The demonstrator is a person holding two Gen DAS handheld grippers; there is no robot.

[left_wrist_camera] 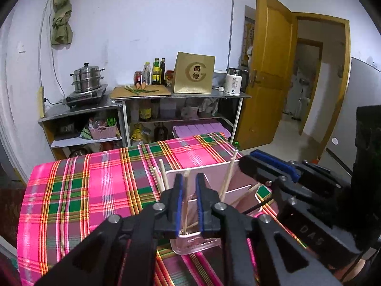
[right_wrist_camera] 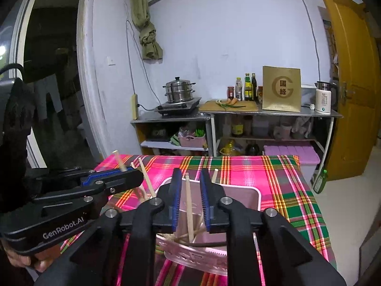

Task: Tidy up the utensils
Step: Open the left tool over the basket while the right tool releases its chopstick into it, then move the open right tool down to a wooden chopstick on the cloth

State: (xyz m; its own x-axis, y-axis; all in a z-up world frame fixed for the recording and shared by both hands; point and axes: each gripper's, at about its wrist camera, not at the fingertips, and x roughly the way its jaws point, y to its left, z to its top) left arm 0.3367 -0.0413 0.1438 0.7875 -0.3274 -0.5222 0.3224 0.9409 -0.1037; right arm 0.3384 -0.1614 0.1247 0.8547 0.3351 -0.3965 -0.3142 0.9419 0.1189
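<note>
A pink divided utensil holder (left_wrist_camera: 197, 244) stands on the pink plaid tablecloth (left_wrist_camera: 95, 190), with several wooden chopsticks (left_wrist_camera: 163, 176) leaning in its compartments. My left gripper (left_wrist_camera: 189, 176) hangs over the holder's front left compartment. Its blue pads are slightly apart around one upright chopstick (left_wrist_camera: 185, 205) and do not squeeze it. Seen from the side, the right gripper (left_wrist_camera: 246, 160) is just to its right. In the right wrist view, my right gripper (right_wrist_camera: 190, 171) stands the same way over the holder (right_wrist_camera: 238, 196), open with a chopstick (right_wrist_camera: 189, 211) loose between the pads. The left gripper (right_wrist_camera: 134, 175) is beside it.
Behind the table stand metal shelves (left_wrist_camera: 181, 95) with a steamer pot (left_wrist_camera: 87, 78) on a stove, bottles, a cutting board, a gold box (left_wrist_camera: 194, 74) and a white kettle (left_wrist_camera: 234, 83). A yellow door (left_wrist_camera: 269, 71) is open at the right. The cloth to the left of the holder is bare.
</note>
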